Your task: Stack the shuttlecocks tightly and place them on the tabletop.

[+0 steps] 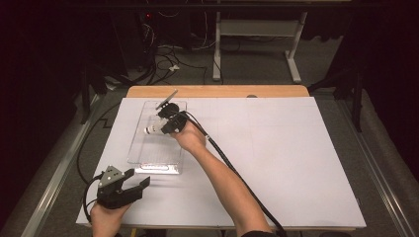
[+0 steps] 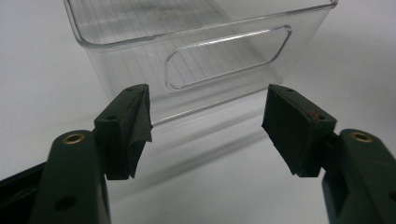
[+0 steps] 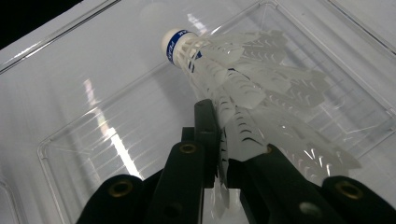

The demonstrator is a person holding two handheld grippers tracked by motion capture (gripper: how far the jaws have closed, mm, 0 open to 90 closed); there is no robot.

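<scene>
Sitting on the white table [image 1: 276, 163], toward its 10 o'clock area, is a clear plastic bin [image 1: 148, 158], long axis running 12 to 6. It lies well within reach of both hands, and its open top faces up, so things can be dropped straight in.

Right forearm reaches from 6 o'clock up over the bin, cable trailing back along the arm. That puts the right gripper [image 1: 167, 123] above the bin's far half, likely so the load can be set down inside. In the right gripper view the bin floor [image 3: 116, 154] lies right below the jaws.

Left gripper [image 1: 138, 183] rests at the table's 7 o'clock corner, just off the bin's near end wall. Jaws stand wide apart, nothing between them; in the left gripper view they frame the bin's handle cutout [image 2: 229, 56] without touching it. My guess is it's parked there to steady the bin if needed.

Shuttlecock [image 3: 243, 88] is the thing being moved: pinched by its feather skirt in the right gripper, jaws clamped tight on the feathers. Cork tip with the blue band [image 3: 176, 44] points away from the jaws, toward 11 o'clock in that view. Whether the cork touches the bin floor can't be told.
</scene>
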